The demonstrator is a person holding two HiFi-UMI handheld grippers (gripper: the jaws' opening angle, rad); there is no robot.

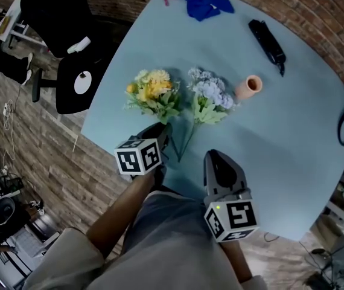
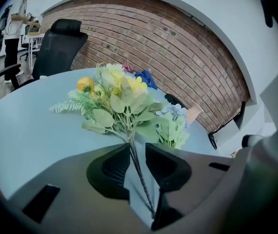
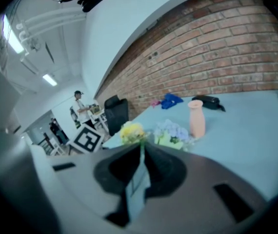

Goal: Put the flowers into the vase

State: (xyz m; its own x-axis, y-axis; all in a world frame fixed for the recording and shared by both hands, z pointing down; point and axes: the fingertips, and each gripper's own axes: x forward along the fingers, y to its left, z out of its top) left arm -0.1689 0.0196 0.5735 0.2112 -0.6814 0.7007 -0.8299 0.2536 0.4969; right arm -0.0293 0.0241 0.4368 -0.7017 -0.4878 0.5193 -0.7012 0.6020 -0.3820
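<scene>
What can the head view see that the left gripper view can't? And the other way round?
Only the head view: the marker cube on the left hand-held gripper, the one on the right hand-held gripper, plus the holder's arm. Only the left gripper view: the stems of the yellow bouquet running between its open jaws, and a person standing far off. Both: that bouquet, the pale blue bouquet, the peach vase, the blue cloth and the black office chair.

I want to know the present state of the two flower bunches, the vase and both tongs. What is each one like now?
Yellow bouquet: lying on the table.
Blue bouquet: lying on the table, not held.
Vase: upright, no flowers in it.
Left tongs: open, the yellow stems between the jaws, not pinched.
Right tongs: shut, empty.
</scene>
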